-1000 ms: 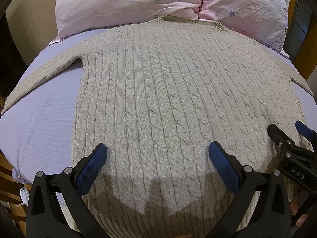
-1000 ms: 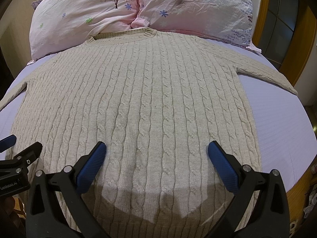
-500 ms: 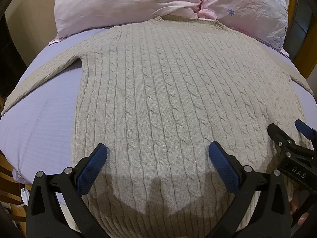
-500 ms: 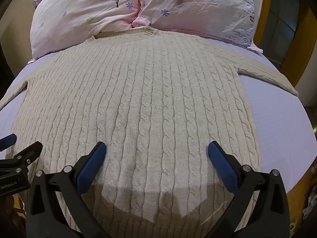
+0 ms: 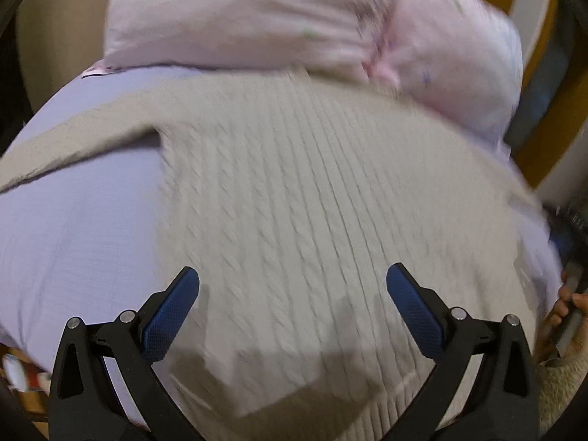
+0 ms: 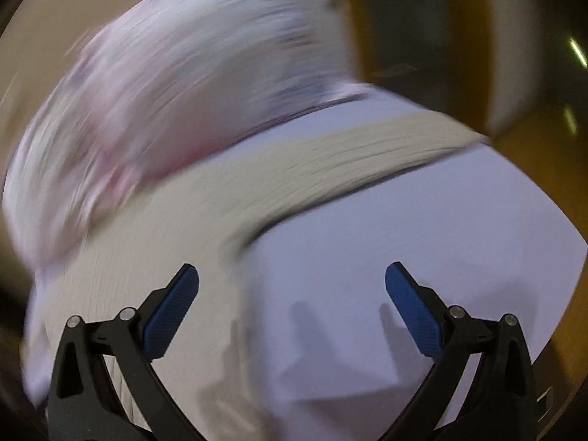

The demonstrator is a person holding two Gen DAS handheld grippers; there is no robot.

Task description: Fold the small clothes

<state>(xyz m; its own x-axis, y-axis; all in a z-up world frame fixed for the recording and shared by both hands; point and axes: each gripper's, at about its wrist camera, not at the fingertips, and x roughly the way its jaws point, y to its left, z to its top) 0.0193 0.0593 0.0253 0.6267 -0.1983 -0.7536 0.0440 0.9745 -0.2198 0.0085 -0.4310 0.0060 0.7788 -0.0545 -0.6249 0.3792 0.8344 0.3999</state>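
Observation:
A beige cable-knit sweater (image 5: 312,191) lies flat, front up, on a lavender bed sheet (image 5: 73,228), collar toward the pillows. Its left sleeve (image 5: 84,139) stretches out to the left. My left gripper (image 5: 292,294) is open and empty above the lower body of the sweater. My right gripper (image 6: 292,294) is open and empty, over the bare sheet (image 6: 422,220) beside the sweater's right side, with the right sleeve (image 6: 367,150) stretching beyond it. The right wrist view is heavily blurred. The right hand (image 5: 567,301) shows at the left wrist view's right edge.
Two pink floral pillows (image 5: 257,18) lie at the head of the bed; they also show in the right wrist view (image 6: 183,92). A wooden bed frame (image 6: 533,154) and dark wall lie to the right. The sheet's edge drops off at the lower left (image 5: 22,349).
Both grippers have swung quickly; both views are blurred. The right gripper moved right, off the sweater's body to the sheet beside the right sleeve. The left gripper shifted slightly and tilted.

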